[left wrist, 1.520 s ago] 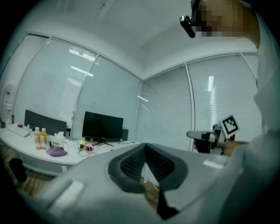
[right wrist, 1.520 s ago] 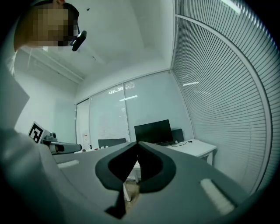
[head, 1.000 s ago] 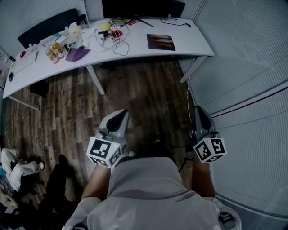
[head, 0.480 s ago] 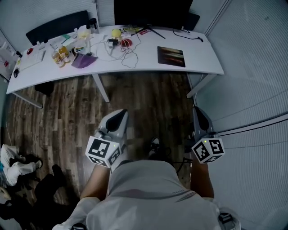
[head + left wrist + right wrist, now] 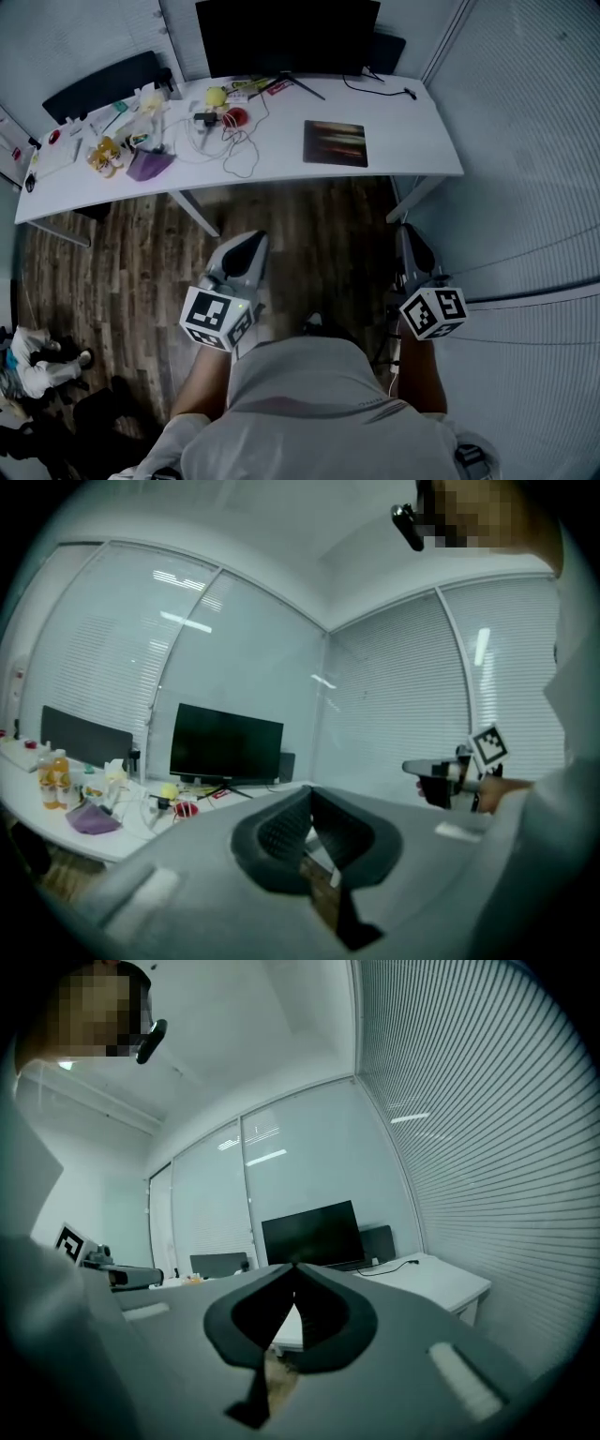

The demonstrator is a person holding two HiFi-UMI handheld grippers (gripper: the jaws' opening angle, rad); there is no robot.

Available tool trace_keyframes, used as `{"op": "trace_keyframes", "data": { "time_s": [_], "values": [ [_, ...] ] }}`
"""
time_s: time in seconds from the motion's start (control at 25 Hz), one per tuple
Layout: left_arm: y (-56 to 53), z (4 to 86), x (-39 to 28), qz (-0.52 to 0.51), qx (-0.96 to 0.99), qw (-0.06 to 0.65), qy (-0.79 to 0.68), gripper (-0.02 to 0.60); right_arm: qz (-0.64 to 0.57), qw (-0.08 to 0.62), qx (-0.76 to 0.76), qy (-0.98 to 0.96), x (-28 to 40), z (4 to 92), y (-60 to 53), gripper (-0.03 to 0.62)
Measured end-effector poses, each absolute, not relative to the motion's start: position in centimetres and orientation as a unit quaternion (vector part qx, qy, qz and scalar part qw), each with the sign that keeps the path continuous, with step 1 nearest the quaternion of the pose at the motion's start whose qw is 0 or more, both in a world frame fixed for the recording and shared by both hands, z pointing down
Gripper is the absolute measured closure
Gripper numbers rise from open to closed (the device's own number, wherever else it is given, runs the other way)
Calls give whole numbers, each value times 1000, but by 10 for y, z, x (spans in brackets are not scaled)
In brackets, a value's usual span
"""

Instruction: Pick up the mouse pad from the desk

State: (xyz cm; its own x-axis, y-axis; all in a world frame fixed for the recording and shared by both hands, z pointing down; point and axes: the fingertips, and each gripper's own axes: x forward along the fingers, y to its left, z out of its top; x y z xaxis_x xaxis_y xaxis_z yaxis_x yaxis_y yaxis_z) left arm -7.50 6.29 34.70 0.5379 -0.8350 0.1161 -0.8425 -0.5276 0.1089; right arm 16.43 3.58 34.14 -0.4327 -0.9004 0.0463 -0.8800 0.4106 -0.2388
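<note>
The person is on the approach, with nothing grasped yet. The mouse pad [image 5: 336, 143] lies flat on the right half of the white desk [image 5: 417, 141], in front of the dark monitor [image 5: 286, 37] and clear of the cables [image 5: 239, 150] and other clutter on the left half. A strip of wooden floor [image 5: 309, 220] separates both grippers from the desk edge.

The left gripper [image 5: 246, 247] and the right gripper [image 5: 412, 242] are held out roughly level at waist height. Each has its jaws pressed together with nothing between them.

From where I stand, the next move is to close the remaining gap. One gripper, probably the right since the pad sits on that side, then has to spread its jaws and come down at the pad's near edge. The pad is thin and lies flush, so an edge will likely need lifting or sliding off the desk rim. From the grippers' own views I can't quite pick out the pad; it may be hidden behind the jaws.

Compared with a second ago, the desk sits lower and larger in the head view, and the pad is closer to the grippers. The jaws are shut, just as they were then.
</note>
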Motion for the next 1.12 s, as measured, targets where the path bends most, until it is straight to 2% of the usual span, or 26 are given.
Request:
{"op": "trace_keyframes", "data": {
  "time_s": [0.24,0.56,0.88,1.12],
  "values": [
    [9,356,-23,43,865,78,-494,580,-138,35,-526,839,222,365,-23,588],
    [-56,370,11,56,870,87,-482,578,-164,31,-536,827,255,391,-69,588],
    [-162,383,11,37,879,101,-465,578,-148,12,-555,819,253,389,-164,588],
    [-260,377,-20,34,880,107,-462,578,-139,-12,-550,824,215,374,-265,588]
  ]
}}
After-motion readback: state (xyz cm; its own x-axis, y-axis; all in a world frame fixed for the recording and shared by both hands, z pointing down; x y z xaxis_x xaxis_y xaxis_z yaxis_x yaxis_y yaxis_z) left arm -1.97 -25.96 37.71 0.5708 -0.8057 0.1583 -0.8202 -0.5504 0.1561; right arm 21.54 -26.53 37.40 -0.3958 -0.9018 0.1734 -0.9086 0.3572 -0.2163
